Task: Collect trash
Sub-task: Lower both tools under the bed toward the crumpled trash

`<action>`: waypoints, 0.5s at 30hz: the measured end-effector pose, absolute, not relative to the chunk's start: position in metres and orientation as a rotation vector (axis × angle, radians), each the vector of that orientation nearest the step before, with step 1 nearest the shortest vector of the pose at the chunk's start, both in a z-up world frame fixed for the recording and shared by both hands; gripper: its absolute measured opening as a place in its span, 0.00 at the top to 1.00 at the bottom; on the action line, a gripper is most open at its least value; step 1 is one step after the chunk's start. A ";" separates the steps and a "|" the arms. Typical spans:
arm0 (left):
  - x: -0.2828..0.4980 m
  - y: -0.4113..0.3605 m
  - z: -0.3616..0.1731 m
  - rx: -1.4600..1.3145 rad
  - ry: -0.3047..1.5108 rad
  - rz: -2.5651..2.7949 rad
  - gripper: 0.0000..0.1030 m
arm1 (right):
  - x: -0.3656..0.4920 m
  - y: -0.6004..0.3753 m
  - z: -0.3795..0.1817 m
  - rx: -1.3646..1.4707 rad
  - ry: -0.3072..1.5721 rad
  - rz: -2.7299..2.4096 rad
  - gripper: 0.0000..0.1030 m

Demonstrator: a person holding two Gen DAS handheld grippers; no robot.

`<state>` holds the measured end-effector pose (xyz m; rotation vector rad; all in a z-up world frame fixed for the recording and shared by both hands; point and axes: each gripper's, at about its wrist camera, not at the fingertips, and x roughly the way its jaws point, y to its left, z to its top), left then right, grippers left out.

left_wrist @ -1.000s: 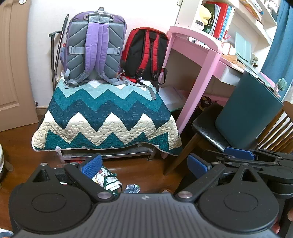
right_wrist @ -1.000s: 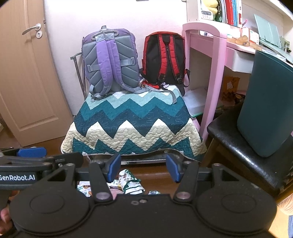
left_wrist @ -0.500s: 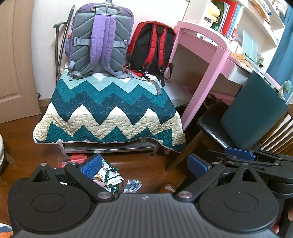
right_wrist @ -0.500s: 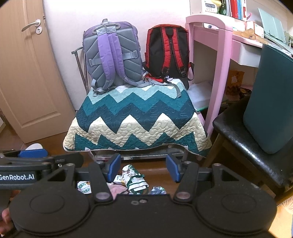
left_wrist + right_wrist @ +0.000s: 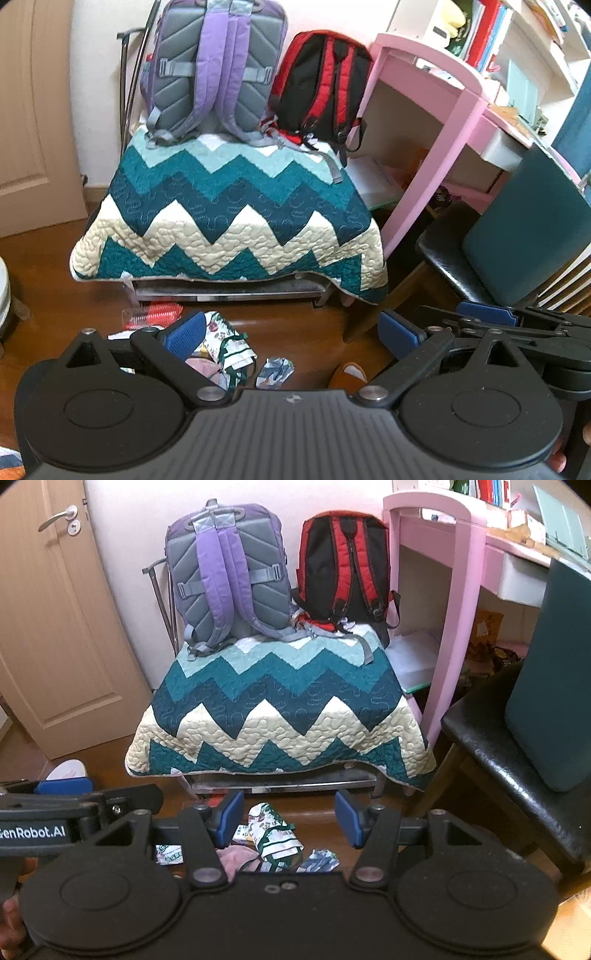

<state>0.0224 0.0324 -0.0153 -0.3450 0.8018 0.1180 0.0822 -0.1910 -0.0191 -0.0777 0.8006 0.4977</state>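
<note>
Several crumpled wrappers lie on the wood floor in front of a low quilt-covered bench. A green-and-white printed wrapper is the largest; a small foil scrap lies to its right, a pink piece and a red-ridged clear packet to its left. My left gripper is open above the pile. My right gripper is open above the same pile. Both are empty.
The bench with the zigzag quilt carries a purple-grey backpack and a red-black backpack. A pink desk and a black-seated chair stand at right. A door is at left.
Both grippers have tilted downward, so the bench and backpacks sit higher in view and more of the floor trash shows. Both jaws stay open.
</note>
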 end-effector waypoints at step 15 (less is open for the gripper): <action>0.093 0.097 -0.072 -0.398 0.900 0.205 0.03 | 0.170 -0.152 -0.071 -0.100 0.924 0.537 0.46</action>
